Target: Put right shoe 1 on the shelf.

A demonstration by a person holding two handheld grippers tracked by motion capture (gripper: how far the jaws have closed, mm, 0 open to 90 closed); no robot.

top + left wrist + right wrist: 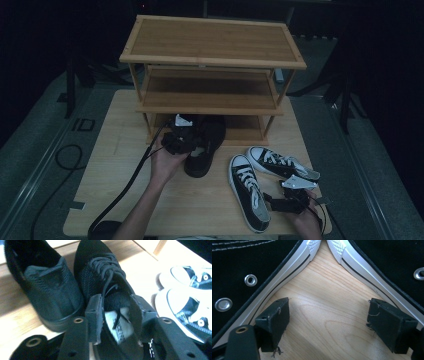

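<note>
High view: left tool (186,142) sits over the black shoe (202,150), whose long axis runs toward the rack (212,60).

Left gripper view: its jaws stand apart, astride the shoe's heel collar without pinching.

Right gripper view: right tool (328,322) gapes, nothing held, above tabletop (324,315) between the two sneakers' (249,267) heels.

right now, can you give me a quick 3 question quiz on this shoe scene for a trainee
1. True or false: the right gripper has its jaws closed on a sneaker.
2. Which part of the black lace-up shoe lies between the jaws of the left gripper? A) toe B) heel collar C) sole
3. On which shelf of the wooden rack does the other black shoe sit?

Key
1. False: the jaws stand wide apart over bare table, between the two black-and-white sneakers.
2. B
3. The lowest shelf.
</note>
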